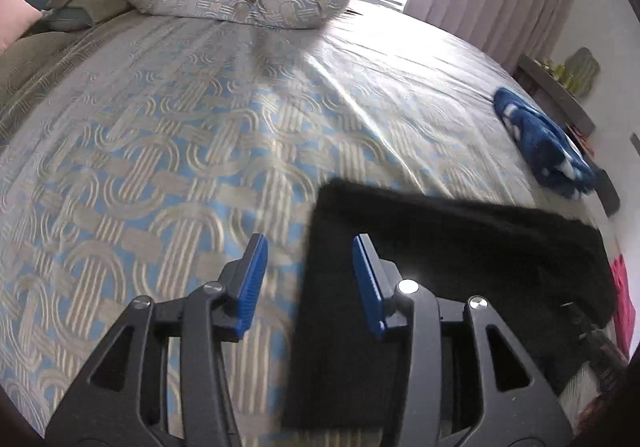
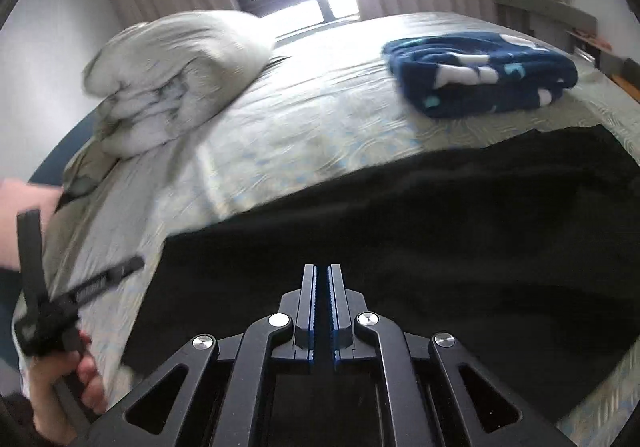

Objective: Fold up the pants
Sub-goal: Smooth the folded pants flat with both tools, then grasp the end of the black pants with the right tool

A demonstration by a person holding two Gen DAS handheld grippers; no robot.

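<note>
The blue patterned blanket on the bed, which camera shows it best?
The right wrist view. There the folded blue blanket lies whole and fairly large on the bed, its white and light-blue markings visible. In the left wrist view it sits small and stretched near the right edge, beyond the black pants.

The black pants [image 2: 400, 231] run off the frame's right edge, folds indiscernible.
</note>
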